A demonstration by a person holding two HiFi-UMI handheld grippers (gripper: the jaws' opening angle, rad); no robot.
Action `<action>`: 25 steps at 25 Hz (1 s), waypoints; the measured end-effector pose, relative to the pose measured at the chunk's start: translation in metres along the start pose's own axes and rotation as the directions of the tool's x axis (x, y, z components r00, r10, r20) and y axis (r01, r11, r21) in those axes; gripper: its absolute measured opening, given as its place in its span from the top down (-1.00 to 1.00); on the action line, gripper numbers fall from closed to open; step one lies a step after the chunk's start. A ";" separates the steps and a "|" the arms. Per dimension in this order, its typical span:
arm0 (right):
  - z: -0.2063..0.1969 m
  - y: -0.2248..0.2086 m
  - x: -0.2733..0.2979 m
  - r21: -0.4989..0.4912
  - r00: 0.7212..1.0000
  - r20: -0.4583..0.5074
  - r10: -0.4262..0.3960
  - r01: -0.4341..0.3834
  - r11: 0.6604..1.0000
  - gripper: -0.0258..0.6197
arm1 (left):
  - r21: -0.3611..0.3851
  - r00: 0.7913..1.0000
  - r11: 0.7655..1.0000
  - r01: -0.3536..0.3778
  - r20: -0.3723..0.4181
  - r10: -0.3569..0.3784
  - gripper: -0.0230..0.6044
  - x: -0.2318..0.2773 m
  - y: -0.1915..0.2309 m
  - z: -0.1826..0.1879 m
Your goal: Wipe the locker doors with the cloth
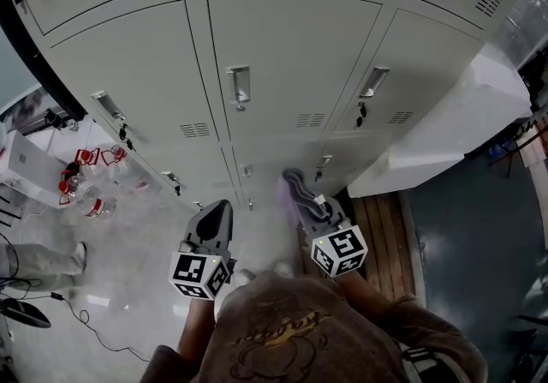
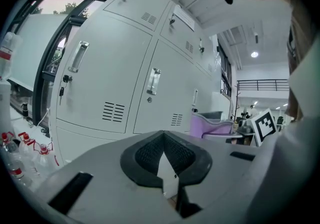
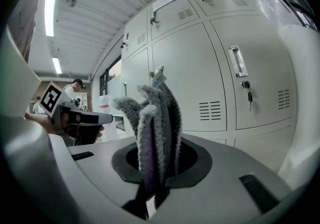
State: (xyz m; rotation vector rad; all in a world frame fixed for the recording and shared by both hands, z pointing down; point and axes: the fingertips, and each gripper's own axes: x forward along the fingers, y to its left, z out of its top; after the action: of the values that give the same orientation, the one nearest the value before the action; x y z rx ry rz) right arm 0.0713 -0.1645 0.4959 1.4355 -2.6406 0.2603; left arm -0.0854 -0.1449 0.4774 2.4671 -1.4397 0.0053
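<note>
Pale grey locker doors [image 1: 291,56] with recessed handles and vent slots fill the wall ahead. My right gripper [image 1: 301,201] is shut on a grey and purple cloth [image 1: 295,184]. The cloth's folds stand up out of the jaws [image 3: 155,118], a short way off the lower doors [image 3: 200,82]. My left gripper [image 1: 219,208] hangs beside it at the left, shut and holding nothing [image 2: 162,135], pointing at the lower lockers [image 2: 110,82]. In the left gripper view the cloth [image 2: 212,122] shows at the right.
Several water bottles [image 1: 90,193] stand on the floor at the left beside a white box [image 1: 30,163]. A white slab [image 1: 445,133] leans against the lockers at the right, above a wooden pallet [image 1: 381,218]. Cables [image 1: 77,313] lie on the floor at lower left.
</note>
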 end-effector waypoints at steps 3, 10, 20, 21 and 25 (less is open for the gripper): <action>-0.010 0.001 0.003 0.047 1.000 -0.016 0.000 0.001 0.999 0.76 | -0.007 1.000 1.000 -0.014 0.007 0.015 0.92 -0.001 0.005 -0.001; -0.012 0.010 0.011 0.084 1.000 -0.023 0.016 -0.014 0.996 0.76 | -0.026 0.999 0.999 -0.038 0.012 0.039 0.92 -0.004 0.013 -0.002; -0.011 0.020 0.016 0.065 0.998 -0.037 0.053 -0.050 0.997 0.76 | -0.046 0.999 0.998 -0.044 0.012 0.044 0.92 -0.003 0.016 -0.002; -0.012 0.021 0.016 0.062 0.998 -0.041 0.057 -0.054 0.997 0.76 | -0.050 0.999 0.998 -0.045 0.013 0.045 0.92 -0.004 0.017 -0.002; -0.014 0.023 0.018 0.060 0.997 -0.051 0.065 -0.062 0.996 0.76 | -0.052 0.999 0.998 -0.047 0.009 0.047 0.92 -0.004 0.020 -0.001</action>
State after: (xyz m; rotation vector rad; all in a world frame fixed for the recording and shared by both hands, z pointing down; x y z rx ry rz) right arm 0.0426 -0.1640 0.5112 1.3433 -2.6597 0.3795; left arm -0.1043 -0.1501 0.4829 2.3949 -1.4829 -0.0352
